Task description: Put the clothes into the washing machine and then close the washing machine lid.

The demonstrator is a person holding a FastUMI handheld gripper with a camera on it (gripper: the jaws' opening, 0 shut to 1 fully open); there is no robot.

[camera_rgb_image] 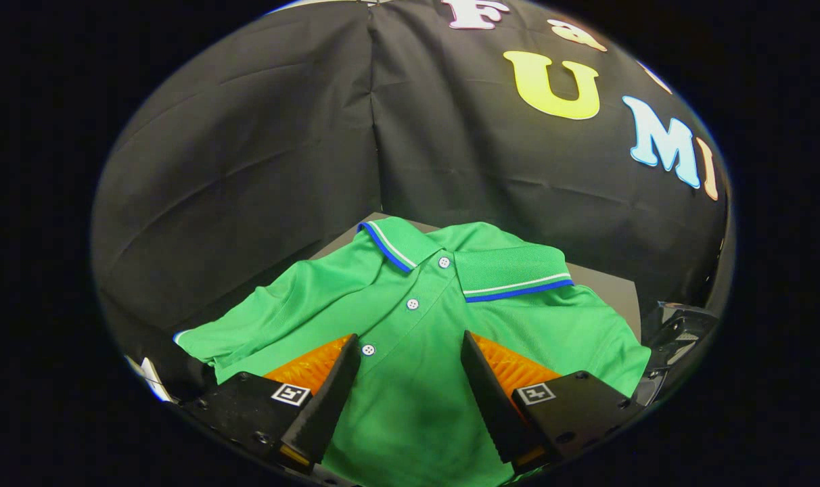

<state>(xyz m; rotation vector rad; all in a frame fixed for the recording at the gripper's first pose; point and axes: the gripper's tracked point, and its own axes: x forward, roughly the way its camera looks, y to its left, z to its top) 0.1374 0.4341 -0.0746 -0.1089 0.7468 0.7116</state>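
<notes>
My gripper (410,345) has its jaws spread wide over the shirt (410,379), the placket between them and nothing blocking the gap. Beyond the collar a strip of bare surface (606,287) stays free, then the booth wall (281,155) closes off the way ahead. A dark object (680,335) crowds the shirt's right side.

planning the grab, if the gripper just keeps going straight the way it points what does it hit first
Most likely the green polo shirt. The gripper is open, its fingers spread over the shirt's buttoned front, cloth showing between and just ahead of them. Depth is unclear, so whether the fingers already touch it is uncertain.
</notes>
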